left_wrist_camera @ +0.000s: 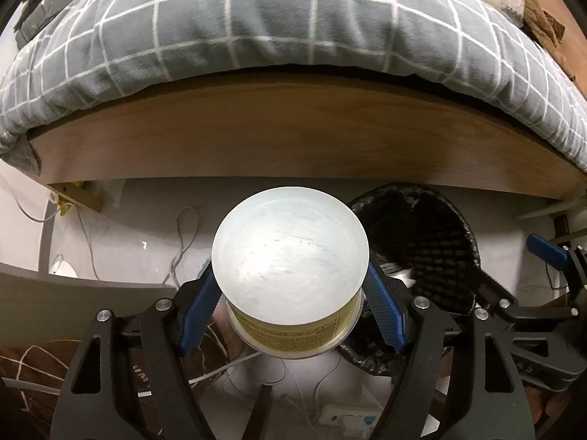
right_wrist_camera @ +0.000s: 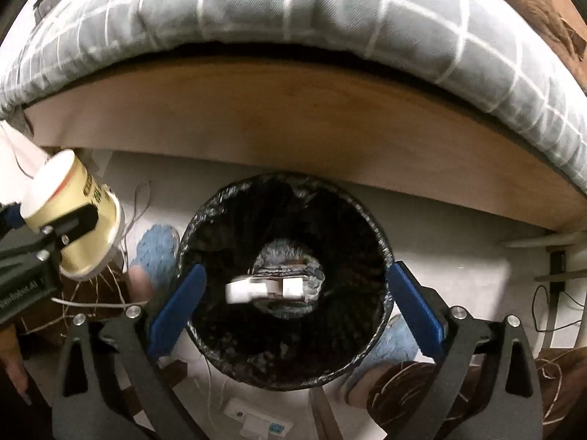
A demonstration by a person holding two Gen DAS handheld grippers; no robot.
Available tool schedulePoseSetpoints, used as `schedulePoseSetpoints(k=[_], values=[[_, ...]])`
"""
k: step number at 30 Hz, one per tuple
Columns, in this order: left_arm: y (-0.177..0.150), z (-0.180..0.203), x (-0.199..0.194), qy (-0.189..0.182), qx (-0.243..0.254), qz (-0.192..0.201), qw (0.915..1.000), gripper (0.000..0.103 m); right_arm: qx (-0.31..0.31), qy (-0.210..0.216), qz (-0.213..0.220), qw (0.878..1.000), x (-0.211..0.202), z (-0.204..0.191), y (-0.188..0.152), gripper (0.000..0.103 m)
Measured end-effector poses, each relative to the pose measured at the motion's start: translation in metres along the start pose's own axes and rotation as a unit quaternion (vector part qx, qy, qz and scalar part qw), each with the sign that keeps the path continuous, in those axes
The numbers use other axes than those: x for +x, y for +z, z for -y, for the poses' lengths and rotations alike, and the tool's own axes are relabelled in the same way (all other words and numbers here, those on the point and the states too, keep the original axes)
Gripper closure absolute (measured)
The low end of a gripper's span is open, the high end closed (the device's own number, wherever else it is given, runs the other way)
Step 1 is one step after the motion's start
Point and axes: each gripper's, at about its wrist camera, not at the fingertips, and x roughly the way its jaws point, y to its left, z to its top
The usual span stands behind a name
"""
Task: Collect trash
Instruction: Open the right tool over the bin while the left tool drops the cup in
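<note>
Two views differ: only your spread, empty right gripper [right_wrist_camera: 293,315] looks into the bin [right_wrist_camera: 381,256]; your left gripper [left_wrist_camera: 293,315] clamps the cup [left_wrist_camera: 290,271], print unreadable.

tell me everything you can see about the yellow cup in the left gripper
The yellow cup is a round paper or plastic tub with pale yellow sides, dark printed text and a white flat base. It is held bottom-forward, rim toward the left gripper, whose blue pads press its sides. In the right wrist view it is tilted, base up and to the left, with a white rolled rim. It hangs in the air beside the black-lined bin, not over its opening.
</note>
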Motion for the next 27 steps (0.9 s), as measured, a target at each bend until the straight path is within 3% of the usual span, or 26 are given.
schedulePoseSetpoints(k=[11, 20, 27], values=[[0.010, 0.058, -0.018, -0.024, 0.041, 0.023, 0.9986, 0.030, 0.055, -0.023, 0.067, 0.996, -0.037, 0.052, -0.006, 0.008], [0.017, 0.109, -0.022, -0.045, 0.059, 0.031, 0.9967, 0.030, 0.086, -0.046, 0.081, 0.992, -0.052, 0.098, -0.021, 0.008], [0.011, 0.148, -0.012, -0.048, 0.084, 0.016, 0.9952, 0.030, 0.114, -0.055, 0.078, 0.989, -0.053, 0.124, -0.034, 0.008]])
